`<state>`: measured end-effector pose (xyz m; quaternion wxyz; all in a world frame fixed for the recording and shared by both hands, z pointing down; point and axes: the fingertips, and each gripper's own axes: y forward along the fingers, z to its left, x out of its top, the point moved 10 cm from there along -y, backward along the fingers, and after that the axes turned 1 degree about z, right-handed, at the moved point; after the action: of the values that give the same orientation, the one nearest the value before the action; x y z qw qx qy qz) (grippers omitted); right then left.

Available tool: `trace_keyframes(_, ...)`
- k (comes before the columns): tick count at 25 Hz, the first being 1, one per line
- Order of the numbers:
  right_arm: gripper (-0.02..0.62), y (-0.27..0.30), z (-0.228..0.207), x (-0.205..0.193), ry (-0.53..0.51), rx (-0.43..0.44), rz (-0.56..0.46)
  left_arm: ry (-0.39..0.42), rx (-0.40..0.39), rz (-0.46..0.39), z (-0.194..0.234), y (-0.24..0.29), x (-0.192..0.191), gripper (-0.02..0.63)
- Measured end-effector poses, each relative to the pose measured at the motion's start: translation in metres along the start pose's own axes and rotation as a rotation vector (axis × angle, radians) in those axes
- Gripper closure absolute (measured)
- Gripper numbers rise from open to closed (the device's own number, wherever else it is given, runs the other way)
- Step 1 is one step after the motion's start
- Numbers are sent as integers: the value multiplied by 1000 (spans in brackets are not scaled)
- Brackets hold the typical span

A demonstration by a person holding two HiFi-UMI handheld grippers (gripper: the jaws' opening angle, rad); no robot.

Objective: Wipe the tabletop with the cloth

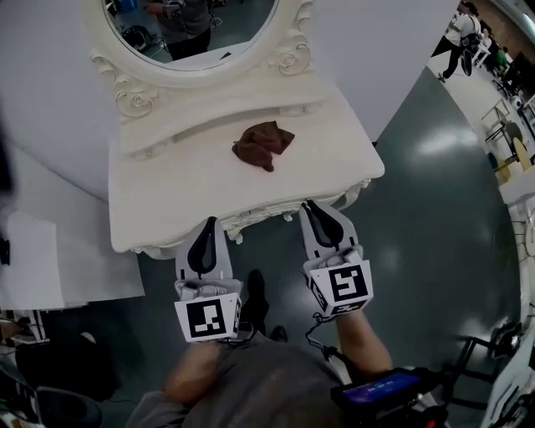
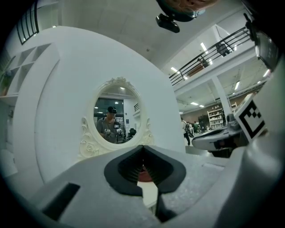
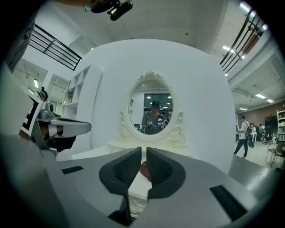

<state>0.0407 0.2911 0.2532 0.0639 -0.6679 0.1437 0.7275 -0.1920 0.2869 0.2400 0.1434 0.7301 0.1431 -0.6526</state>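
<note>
Brown cloth [image 1: 263,144] lies crumpled on cream counter [image 1: 167,201], near middle, just in front of raised back ledge under oval mirror [image 1: 242,25]. Left hand-held gripper [image 1: 208,224] at counter's front edge, jaws closed tip to tip, gripping nothing. Right hand-held gripper [image 1: 310,206] beside it at same edge, jaws together but for thin slit, also empty. Both point roughly level toward cloth, well apart from it. Person reflected in mirror. Grey floor [image 1: 418,217] right of counter.

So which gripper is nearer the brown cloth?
Right. Both are at the dressing table's front edge: right gripper slightly right of the brown cloth, left gripper further to its left.
</note>
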Motion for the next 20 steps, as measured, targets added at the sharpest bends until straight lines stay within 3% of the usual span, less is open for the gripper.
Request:
trace_keyframes(11, 577, 127, -11, 1, 20, 7, 53, -12, -51, 19, 60, 114, -8, 592)
trace_keyframes(20, 577, 178, -21, 50, -50, -23, -15, -15, -55, -82, 94, 159, 25, 592)
